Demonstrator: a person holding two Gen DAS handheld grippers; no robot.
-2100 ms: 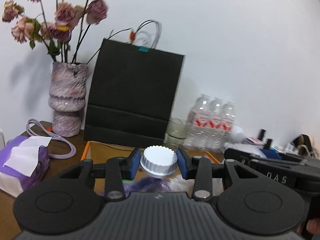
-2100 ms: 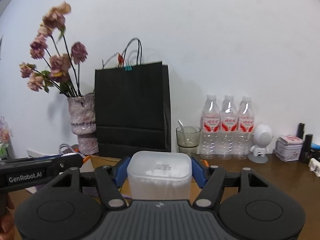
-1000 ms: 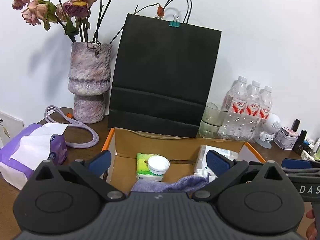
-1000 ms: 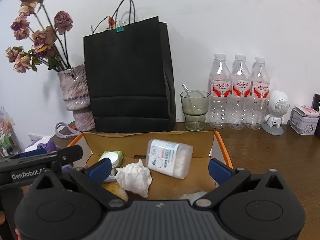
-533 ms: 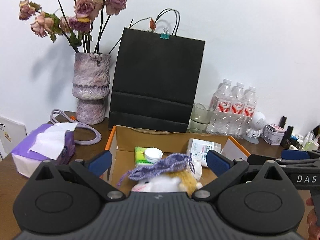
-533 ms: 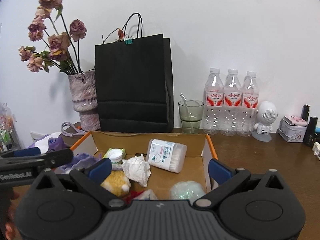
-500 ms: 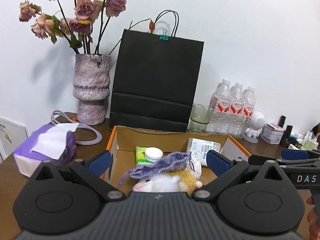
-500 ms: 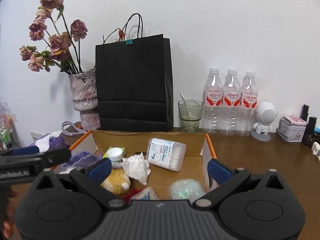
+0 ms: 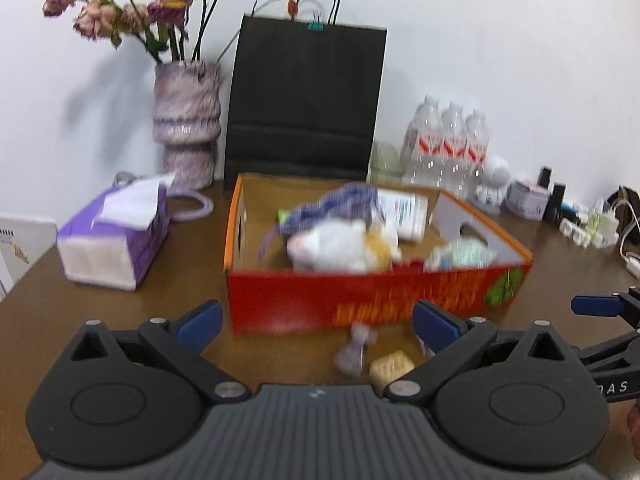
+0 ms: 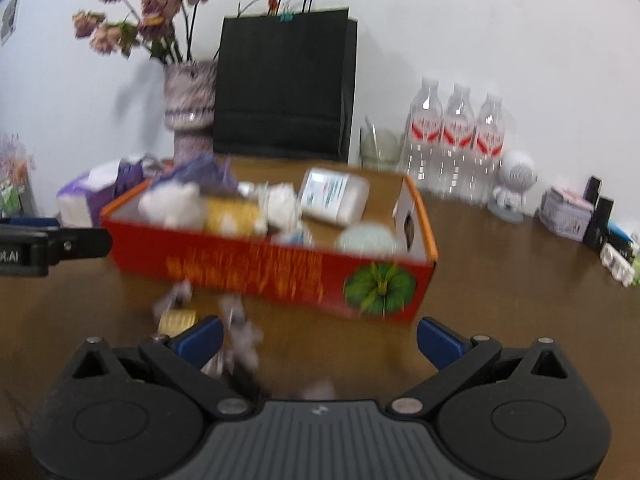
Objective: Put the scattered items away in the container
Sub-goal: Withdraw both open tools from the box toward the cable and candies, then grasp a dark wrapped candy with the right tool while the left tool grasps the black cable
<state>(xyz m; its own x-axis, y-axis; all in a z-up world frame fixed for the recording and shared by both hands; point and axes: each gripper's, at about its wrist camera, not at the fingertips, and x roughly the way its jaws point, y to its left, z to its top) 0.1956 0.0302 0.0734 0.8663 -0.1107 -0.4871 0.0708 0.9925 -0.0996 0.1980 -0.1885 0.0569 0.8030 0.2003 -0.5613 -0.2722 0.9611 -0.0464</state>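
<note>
On the brown table (image 9: 120, 312), wrapped sweets (image 9: 354, 350) lie just before the red box (image 9: 372, 300); both grippers, left gripper (image 9: 316, 320) and right gripper (image 10: 320, 338), gape empty, so approach low and pinch one squarely.

The red cardboard box (image 9: 360, 300) is filled with a white plush (image 9: 332, 248) and a tub (image 10: 336, 196) — small wrapped sweets (image 9: 356, 348) are left before it.

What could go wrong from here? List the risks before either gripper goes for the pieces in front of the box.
1. The small wrapped pieces and the tan block lie close to the red box; open fingers closing there may nudge the box or scatter them.
2. Both views are motion-blurred, so aim may be off.
3. The left gripper and right gripper face the same patch and could collide.
</note>
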